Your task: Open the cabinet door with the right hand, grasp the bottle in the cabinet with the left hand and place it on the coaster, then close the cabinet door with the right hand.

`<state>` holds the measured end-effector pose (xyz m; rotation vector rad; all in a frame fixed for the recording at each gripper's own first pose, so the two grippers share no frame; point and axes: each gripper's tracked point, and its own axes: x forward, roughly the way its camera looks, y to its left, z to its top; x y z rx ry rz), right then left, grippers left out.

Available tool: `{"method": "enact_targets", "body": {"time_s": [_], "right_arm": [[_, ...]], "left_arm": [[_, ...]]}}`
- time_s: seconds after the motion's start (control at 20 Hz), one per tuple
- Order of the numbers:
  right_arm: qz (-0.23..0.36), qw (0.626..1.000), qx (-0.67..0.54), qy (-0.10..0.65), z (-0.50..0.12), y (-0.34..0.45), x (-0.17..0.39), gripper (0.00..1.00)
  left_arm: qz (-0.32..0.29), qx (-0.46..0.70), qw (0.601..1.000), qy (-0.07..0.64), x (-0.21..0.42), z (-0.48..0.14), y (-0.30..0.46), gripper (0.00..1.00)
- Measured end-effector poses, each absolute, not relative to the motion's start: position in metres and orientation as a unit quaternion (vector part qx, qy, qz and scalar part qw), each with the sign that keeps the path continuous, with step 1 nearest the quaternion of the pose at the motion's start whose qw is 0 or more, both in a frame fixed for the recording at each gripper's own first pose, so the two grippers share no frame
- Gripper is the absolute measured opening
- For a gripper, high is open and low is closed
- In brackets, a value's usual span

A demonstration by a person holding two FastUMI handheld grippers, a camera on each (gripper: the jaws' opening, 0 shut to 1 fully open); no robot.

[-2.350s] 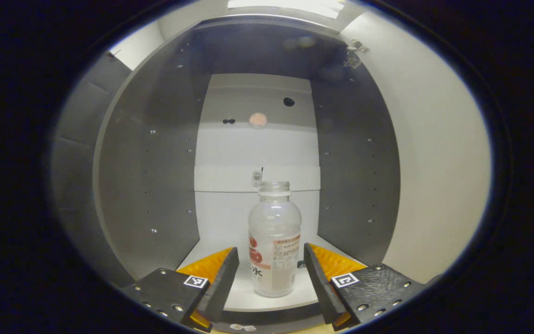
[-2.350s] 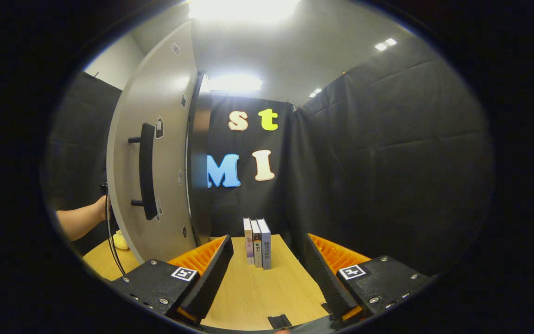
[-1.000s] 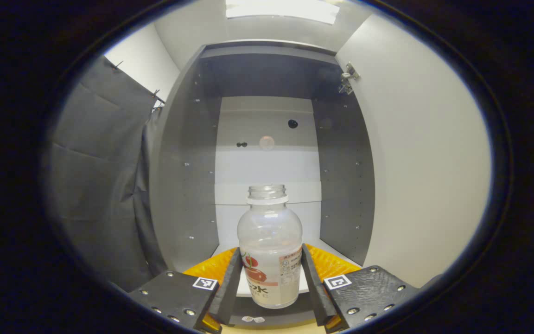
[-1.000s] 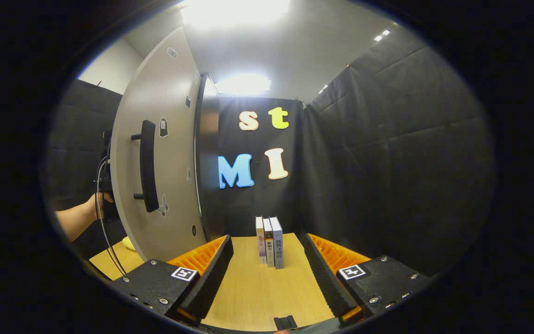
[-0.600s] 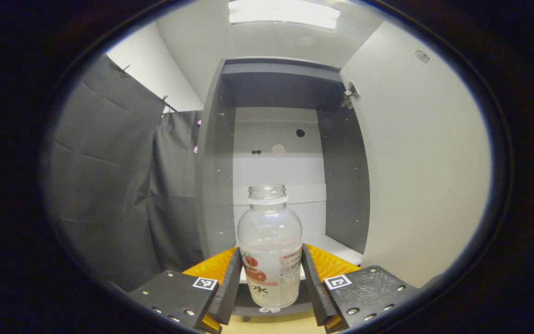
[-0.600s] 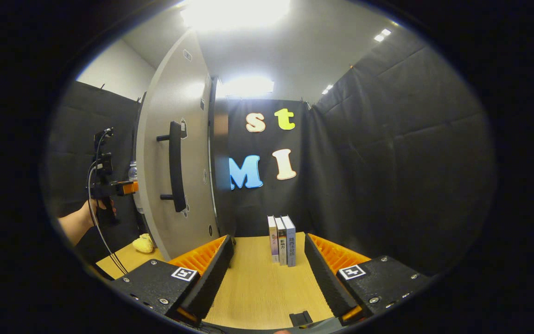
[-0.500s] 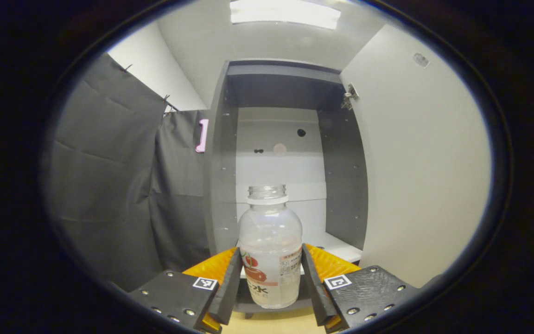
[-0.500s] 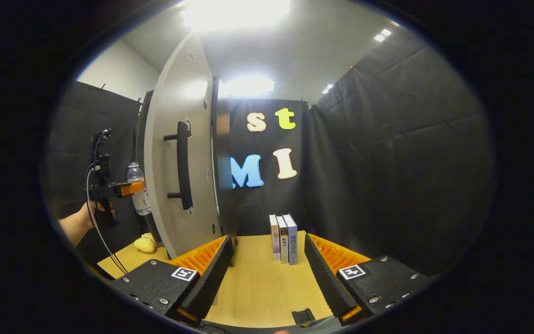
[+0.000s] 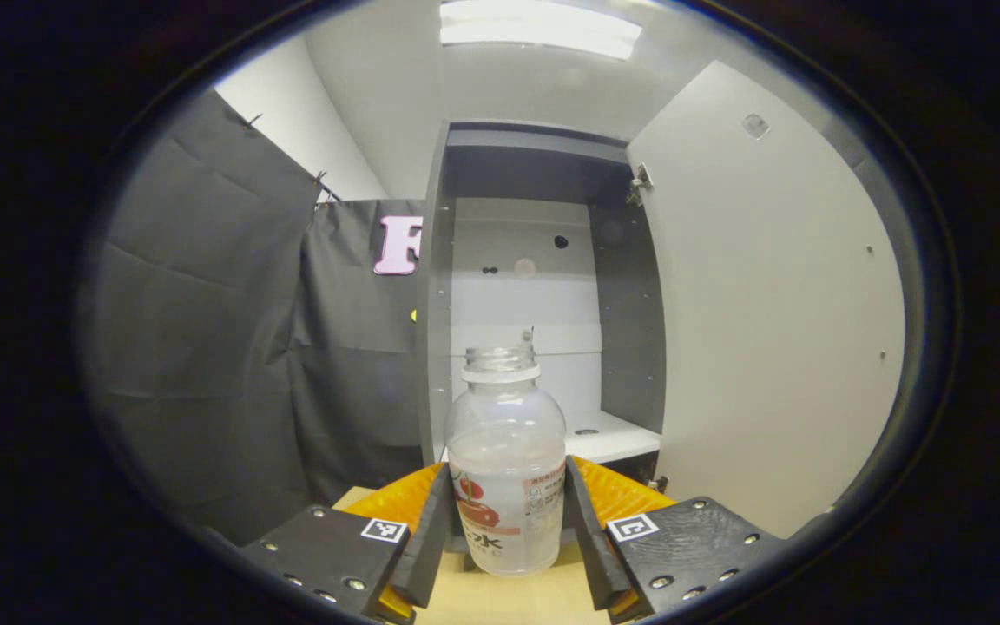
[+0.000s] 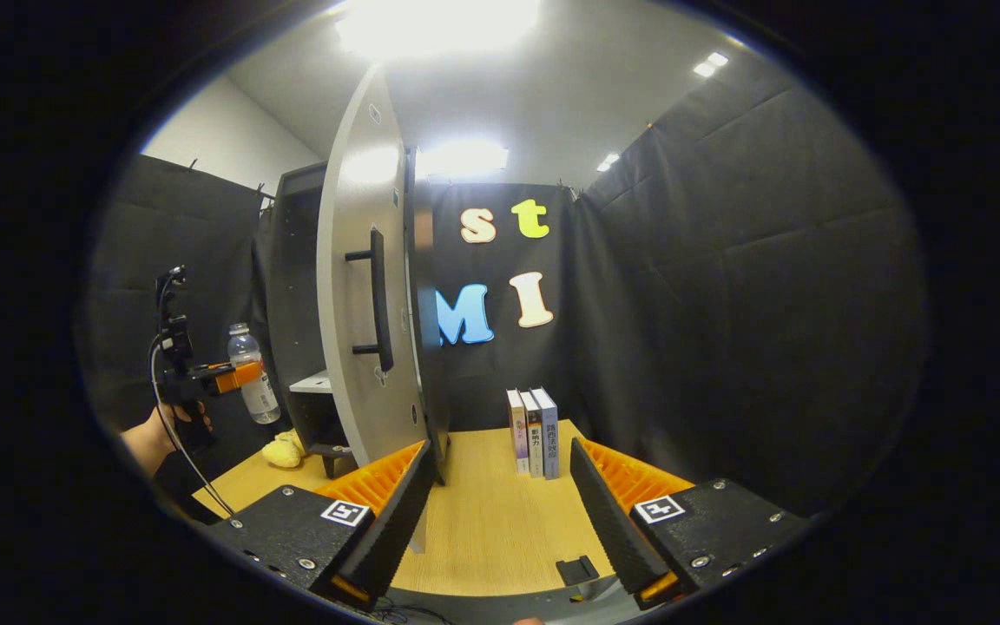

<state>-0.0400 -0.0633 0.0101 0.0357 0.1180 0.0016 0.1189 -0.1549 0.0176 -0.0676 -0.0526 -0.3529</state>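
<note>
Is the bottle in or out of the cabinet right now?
Out. The left gripper holds the bottle upright in front of the cabinet, whose shelf lies behind it.

You face no legible text here: print on the bottle (image 9: pixel 507 486) and the book spines (image 10: pixel 532 432) is too small to read.

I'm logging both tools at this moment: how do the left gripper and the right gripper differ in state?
The left gripper is shut on the bottle, both fingers pressing its sides; the right gripper is open and holds nothing. The left gripper faces the open cabinet, the bottle held upright outside it; the right gripper faces the wooden table and the books, beside the open cabinet door. Both have the same build.
</note>
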Motion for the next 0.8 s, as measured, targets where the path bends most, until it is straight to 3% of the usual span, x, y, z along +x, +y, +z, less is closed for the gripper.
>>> {"method": "enact_targets", "body": {"time_s": [0.8], "right_arm": [[0.008, 0.997, -0.007, 0.078, -0.001, -0.031, -0.075, 0.95]], "left_arm": [[-0.225, -0.032, 0.974, 0.015, 0.037, -0.097, -0.137, 0.68]]}}
